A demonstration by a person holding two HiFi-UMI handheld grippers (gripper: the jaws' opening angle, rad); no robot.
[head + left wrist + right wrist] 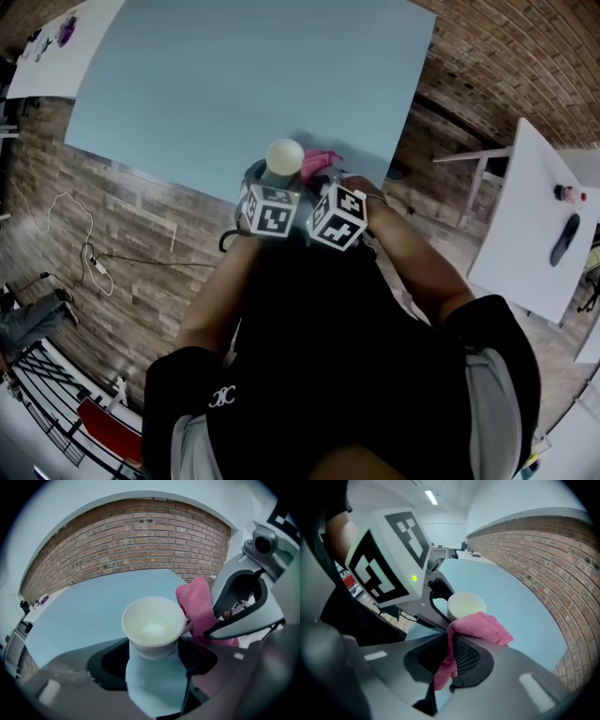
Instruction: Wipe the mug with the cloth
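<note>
A white mug stands upright between the jaws of my left gripper, which is shut on the mug's lower body, above the near edge of the pale blue table. A pink cloth is pinched in my right gripper, which is shut on it. The cloth bunches out past the jaws and touches the mug's right side, by the handle. The two grippers sit side by side, close to my body.
A white table at the right carries a dark object and a small bottle. Another white table is at the far left. A cable lies on the brick-patterned floor.
</note>
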